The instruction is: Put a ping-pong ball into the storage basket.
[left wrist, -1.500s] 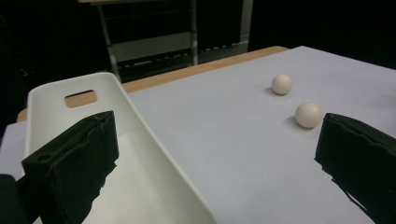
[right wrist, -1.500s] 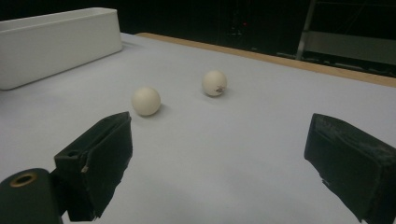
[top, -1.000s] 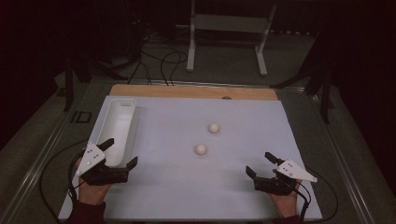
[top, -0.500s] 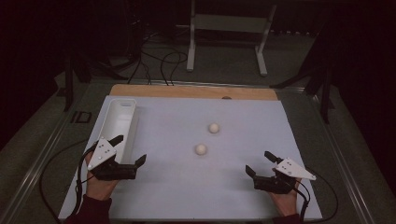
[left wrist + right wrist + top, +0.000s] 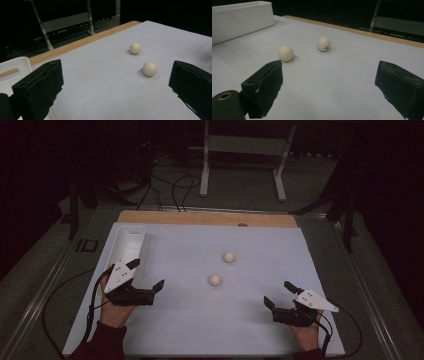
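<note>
— Where are the hands?
— Both come in from the bottom. The left gripper (image 5: 146,275) is held a bit farther forward, jaws wide apart.
— And the other?
— The right gripper (image 5: 279,293) sits low, jaws wide apart too.

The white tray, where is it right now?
In the high view the white tray sits on the table's left side, just beyond the left gripper.

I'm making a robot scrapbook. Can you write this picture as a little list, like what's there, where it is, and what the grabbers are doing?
Table: white sheet over a wooden top
Near ball: mid-table, loose
Far ball: just beyond it, apart
Tray: white, at the left edge
Left gripper: jaws open, beside the tray, holding nothing
Right gripper: jaws open, near right corner, holding nothing
</note>
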Demonstrator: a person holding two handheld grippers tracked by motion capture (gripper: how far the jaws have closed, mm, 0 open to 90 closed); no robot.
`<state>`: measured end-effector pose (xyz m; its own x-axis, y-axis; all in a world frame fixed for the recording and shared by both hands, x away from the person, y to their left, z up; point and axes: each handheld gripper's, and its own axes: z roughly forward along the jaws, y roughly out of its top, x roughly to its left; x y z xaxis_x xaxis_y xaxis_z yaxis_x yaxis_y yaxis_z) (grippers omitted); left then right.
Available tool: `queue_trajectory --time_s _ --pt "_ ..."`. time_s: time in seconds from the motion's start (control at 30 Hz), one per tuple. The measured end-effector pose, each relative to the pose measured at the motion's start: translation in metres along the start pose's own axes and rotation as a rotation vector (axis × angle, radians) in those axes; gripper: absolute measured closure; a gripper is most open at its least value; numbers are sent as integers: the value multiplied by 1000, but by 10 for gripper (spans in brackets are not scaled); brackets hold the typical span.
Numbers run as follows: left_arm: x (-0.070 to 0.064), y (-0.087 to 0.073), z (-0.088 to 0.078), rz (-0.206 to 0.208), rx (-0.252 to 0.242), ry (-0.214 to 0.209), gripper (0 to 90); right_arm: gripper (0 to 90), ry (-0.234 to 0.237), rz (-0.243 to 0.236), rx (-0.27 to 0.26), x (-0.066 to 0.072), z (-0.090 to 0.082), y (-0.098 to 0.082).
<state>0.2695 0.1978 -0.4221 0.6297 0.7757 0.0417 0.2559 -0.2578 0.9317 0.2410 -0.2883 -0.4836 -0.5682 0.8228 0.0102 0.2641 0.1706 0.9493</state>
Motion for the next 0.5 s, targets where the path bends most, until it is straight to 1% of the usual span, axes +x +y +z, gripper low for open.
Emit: queue_trajectory --time_s 0.1,0.2,0.3,0.4,0.5 --pt "-1 3 3 9 14 1 0 76 2 -15 9 -1 1 0" --pt "-3 6 5 14 16 -2 0 77 3 -15 15 -2 2 -2" --pt "-3 8 8 6 15 -4 0 76 6 -21 15 -1 4 -2" --pt "-3 9 11 0 21 -8 0 76 5 -13 10 0 4 -1" --pt "-4 10 15 5 25 -18 0 76 3 -9 5 0 3 -2"
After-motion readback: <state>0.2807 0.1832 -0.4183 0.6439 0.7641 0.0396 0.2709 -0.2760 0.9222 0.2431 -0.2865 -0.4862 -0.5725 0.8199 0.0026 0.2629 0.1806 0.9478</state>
